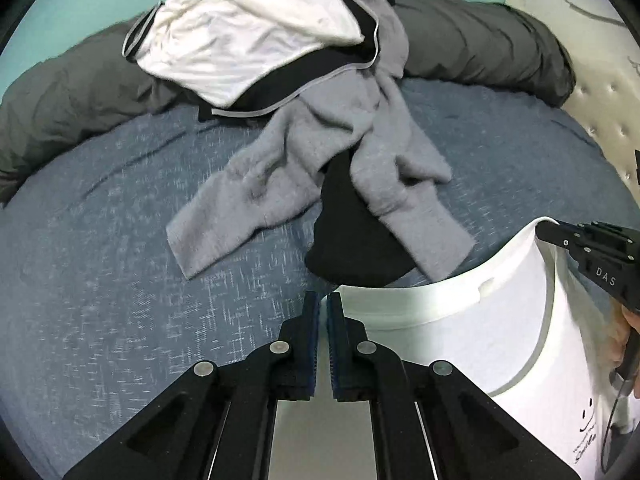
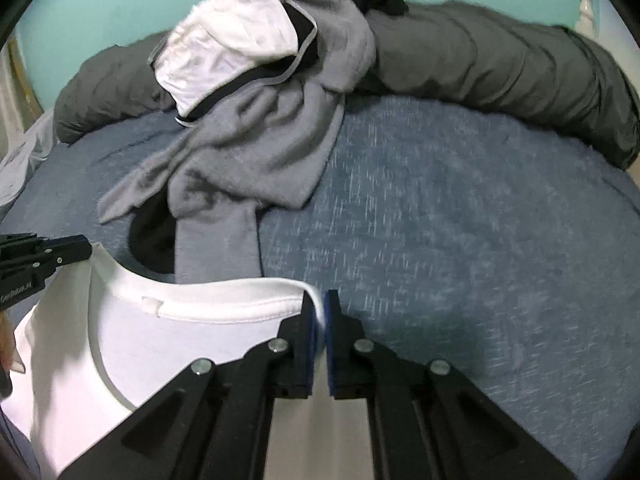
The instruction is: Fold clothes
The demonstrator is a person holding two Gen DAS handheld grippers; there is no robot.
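While both grippers pinch it at the neckline, the white tee (image 2: 152, 344) hangs stretched between them, low over the blue bedsheet (image 2: 460, 240). Right gripper (image 2: 320, 312): jaws closed down to a sliver, collar edge clamped between the blue pads. Left gripper (image 1: 323, 312): jaws equally narrow, pads nipping the collar rim at the opposite end. From the left wrist view the other tool sits at the far collar corner, so the neck opening is pulled taut across.

Tee sits nearest the cameras, front edge of the bed. Collar tab (image 2: 151, 303) faces up on the inner neckband. Small black print (image 1: 586, 432) shows lower on the body, partly cut off.

Handling, my read: thin cotton knit, very light, fully limp, no stiffness at all. It will sag and swing wherever unsupported. Not slippery, not fragile, but the ribbed collar stretches if yanked. Collar hem is doubled fabric, so it gives pads a thicker bite than the single-layer body. For laying it flat, shoulder seams just outside the collar would likely spread it better; sleeves not visible here.

Behind it: pile of unfolded clothes, grey fleece (image 1: 304, 184) sprawled over a black garment (image 1: 352, 236), white shirt (image 1: 248, 28) with grey-trimmed black piece on top. Dark duvet (image 2: 500, 64) rolled along the back. Pile is near the tee, not touching as far as I can tell.
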